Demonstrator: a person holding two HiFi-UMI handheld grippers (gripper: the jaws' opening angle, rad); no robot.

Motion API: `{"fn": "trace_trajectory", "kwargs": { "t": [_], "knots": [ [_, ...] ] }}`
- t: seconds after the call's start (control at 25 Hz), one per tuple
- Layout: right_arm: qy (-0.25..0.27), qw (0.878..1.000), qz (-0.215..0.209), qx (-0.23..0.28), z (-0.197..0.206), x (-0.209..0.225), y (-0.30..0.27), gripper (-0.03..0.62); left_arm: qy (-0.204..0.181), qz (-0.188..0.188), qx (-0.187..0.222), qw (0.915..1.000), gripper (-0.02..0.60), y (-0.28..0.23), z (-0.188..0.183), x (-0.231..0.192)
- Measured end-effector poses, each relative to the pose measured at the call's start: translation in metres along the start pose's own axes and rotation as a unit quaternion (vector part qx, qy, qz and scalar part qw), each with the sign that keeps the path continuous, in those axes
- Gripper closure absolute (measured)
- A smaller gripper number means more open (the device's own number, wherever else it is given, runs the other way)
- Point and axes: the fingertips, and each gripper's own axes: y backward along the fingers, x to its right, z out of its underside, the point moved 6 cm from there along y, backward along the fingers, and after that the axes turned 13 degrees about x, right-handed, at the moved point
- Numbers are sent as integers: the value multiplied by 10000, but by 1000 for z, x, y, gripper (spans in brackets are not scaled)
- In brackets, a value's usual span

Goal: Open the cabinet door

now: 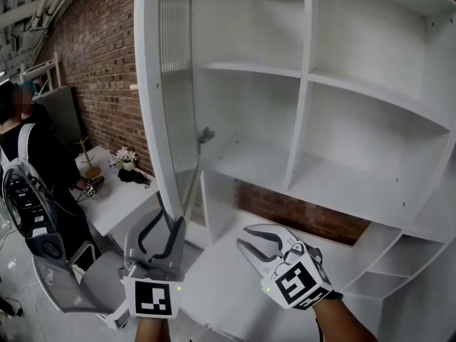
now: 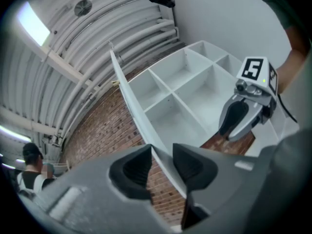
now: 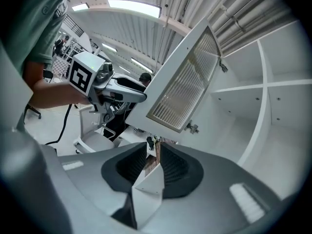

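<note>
The white cabinet door (image 1: 147,84) with its ribbed glass panel (image 3: 180,91) stands swung wide open, edge-on to me in the head view. My left gripper (image 1: 165,219) is at the door's bottom corner. In the left gripper view the door's edge (image 2: 129,96) runs down between the jaws of this gripper (image 2: 162,152) along the right pad, and brick shows between it and the left pad. My right gripper (image 1: 244,235) hovers in front of the lower shelves, jaws partly apart and holding nothing (image 3: 153,152). The cabinet shelves (image 1: 370,98) are bare.
A person with a backpack (image 1: 28,162) stands at the far left by a grey chair (image 1: 71,283). A low white table (image 1: 117,198) with flowers and small items sits against the brick wall (image 1: 100,63). A door hinge (image 1: 205,135) juts out at mid height.
</note>
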Motion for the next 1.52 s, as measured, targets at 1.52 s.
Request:
{"fn": "trace_trajectory", "kwargs": {
  "t": [1.52],
  "knots": [
    [544, 9936, 947, 298, -16, 50, 4, 588, -186, 2178, 485, 9746, 578, -75, -19, 56]
  ]
}}
